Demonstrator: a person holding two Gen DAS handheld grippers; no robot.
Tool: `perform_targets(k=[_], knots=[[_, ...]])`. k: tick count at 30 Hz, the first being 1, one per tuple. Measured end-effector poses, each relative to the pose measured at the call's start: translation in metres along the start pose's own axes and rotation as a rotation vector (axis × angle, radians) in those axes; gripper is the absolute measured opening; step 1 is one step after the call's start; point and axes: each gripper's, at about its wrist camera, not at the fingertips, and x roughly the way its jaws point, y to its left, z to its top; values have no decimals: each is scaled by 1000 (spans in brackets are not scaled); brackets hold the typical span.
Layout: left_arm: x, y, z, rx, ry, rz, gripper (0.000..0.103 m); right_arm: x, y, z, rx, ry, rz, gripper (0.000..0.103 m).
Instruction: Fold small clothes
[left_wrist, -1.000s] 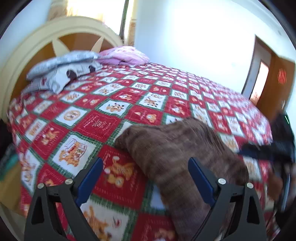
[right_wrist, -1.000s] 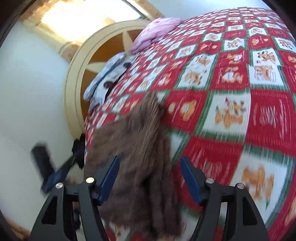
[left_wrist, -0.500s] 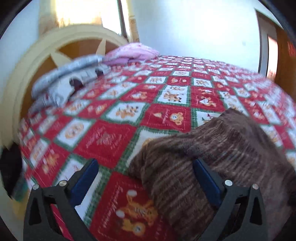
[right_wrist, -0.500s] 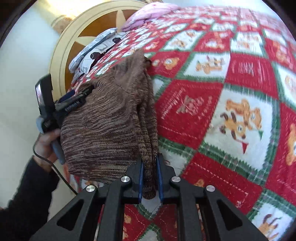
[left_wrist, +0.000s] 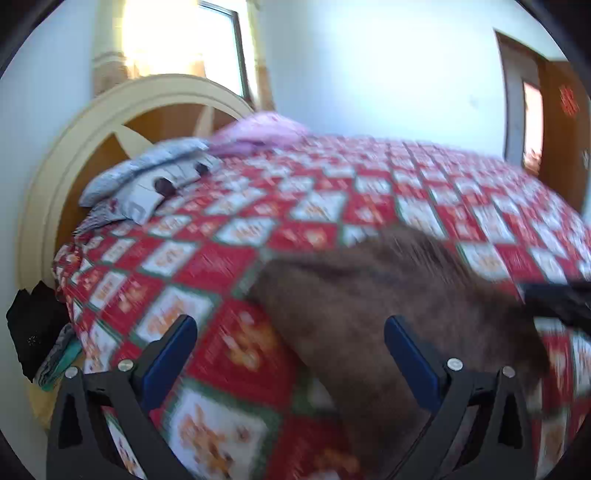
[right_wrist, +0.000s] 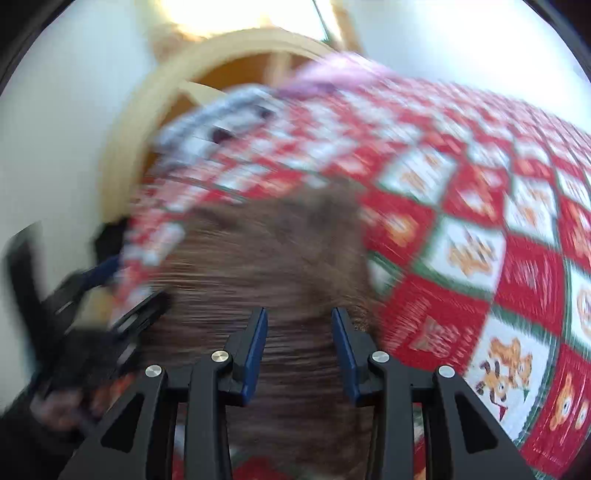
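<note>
A brown striped knit garment (left_wrist: 388, 306) lies bunched near the front edge of a bed with a red, white and green cartoon quilt (left_wrist: 295, 221). My left gripper (left_wrist: 290, 354) is wide open above the quilt, the garment lying under its right finger. In the right wrist view the garment (right_wrist: 280, 266) fills the middle. My right gripper (right_wrist: 299, 347) hovers over it with its jaws partly open and nothing clamped between them. The left gripper (right_wrist: 92, 295) shows blurred at the left. Both views are motion-blurred.
A cream and wood headboard (left_wrist: 122, 122) stands at the bed's far left. A grey patterned pillow pile (left_wrist: 155, 177) and a pink pillow (left_wrist: 262, 129) lie by it. A wooden door (left_wrist: 561, 133) is at the right. Dark items (left_wrist: 33, 332) sit beside the bed at left.
My right gripper, shut on the garment's edge half a second ago, has let go and its jaws stand partly open. Both grippers have shifted; the left gripper stays wide open.
</note>
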Motion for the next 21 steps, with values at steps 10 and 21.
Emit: perform_targets(k=[10,21], knots=[[24,-13,-22,-2,85,-6,103,3,-25,-21,119,-21,-51,43],[-47,-1,-16,-48,4,-99,103,-93,22,-52,68,-233,-150,65]])
